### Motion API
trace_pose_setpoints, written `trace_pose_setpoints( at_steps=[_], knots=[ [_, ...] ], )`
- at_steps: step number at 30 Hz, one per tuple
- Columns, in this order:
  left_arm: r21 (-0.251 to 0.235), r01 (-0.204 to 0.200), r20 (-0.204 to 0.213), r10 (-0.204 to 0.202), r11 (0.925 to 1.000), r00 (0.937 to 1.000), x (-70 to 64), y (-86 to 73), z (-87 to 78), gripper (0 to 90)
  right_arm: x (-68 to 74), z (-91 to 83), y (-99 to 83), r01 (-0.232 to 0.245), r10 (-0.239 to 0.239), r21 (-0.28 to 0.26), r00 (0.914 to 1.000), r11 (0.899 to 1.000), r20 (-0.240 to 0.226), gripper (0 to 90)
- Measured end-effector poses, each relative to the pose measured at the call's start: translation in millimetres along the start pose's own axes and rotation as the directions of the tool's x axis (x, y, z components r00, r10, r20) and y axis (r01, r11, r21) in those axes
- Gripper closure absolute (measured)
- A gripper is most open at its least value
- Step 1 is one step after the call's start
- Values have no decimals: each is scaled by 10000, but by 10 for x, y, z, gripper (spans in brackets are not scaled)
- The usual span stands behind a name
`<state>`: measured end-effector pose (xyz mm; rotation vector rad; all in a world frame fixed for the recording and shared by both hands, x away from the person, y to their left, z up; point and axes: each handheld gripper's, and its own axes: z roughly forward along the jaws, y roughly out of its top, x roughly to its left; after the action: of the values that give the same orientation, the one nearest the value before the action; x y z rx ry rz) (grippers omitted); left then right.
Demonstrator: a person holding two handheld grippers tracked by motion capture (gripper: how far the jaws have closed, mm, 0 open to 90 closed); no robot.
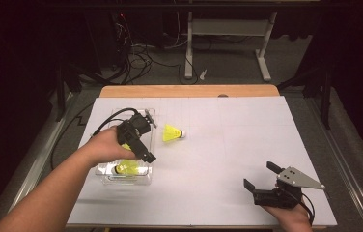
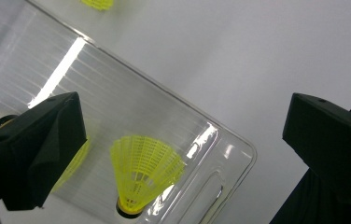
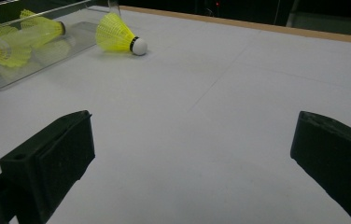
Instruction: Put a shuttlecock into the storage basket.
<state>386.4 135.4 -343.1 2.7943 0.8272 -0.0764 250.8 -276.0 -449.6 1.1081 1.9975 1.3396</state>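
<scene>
Hovering: left hand-held gripper [image 2: 183, 154] spread over ribbed clear tray [image 2: 131, 93] | yellow mesh-skirted shuttlecock [image 2: 143, 175] inside | right hand-held gripper [image 3: 192, 168] spread

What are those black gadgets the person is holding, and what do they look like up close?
Each is a hand-held black gripper with two blocky, flat-faced jaws. The left gripper trails a black cable that loops behind it. The right gripper carries a grey three-cornered plate dotted with small holes, and a thin cable. The forearms are bare, with no sleeves.

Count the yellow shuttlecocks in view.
3: two lie in the clear tray, shuttlecock one and shuttlecock two; the third shuttlecock lies on the table beside it. The hand may hide more.
</scene>
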Motion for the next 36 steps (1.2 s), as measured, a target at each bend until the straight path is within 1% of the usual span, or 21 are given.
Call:
trace_pose_setpoints(
  at_steps=[10, 16, 18, 27, 29, 32, 36],
  knots=[
    [23, -95, 65, 95, 10000, 9999, -30, 110, -2, 8, -11, -18, 3, -51, 51, -54, 10000, 10000, 54, 1],
    [-109, -162, 102, 163, 9998, 9998, -59, 163, -44, 11, -1, -16, 6, -27, 28, -48, 10000, 10000, 37, 2],
    [-87, -225, 78, 226, 9997, 9997, -65, 176, -43, 12, 0, -13, 8, 3, -3, -27, 10000, 10000, 47, 2],
    [-121, -245, 132, 247, 9996, 9996, -80, 224, -62, 17, 2, -16, 9, 7, -7, -52, 10000, 10000, 19, 2],
    [-222, -224, 163, 228, 9995, 9996, -77, 229, -81, 19, -3, -13, 3, -19, 19, -45, 10000, 10000, 18, 1],
    [-211, -221, 142, 224, 9995, 9996, -64, 242, -96, 24, -5, -10, 3, -13, 13, -38, 10000, 10000, 14, 2],
    [-272, -217, 148, 221, 9994, 9996, -52, 269, -78, 39, -2, -11, 8, 1, -1, -42, 10000, 10000, 4, 1]
  ],
)
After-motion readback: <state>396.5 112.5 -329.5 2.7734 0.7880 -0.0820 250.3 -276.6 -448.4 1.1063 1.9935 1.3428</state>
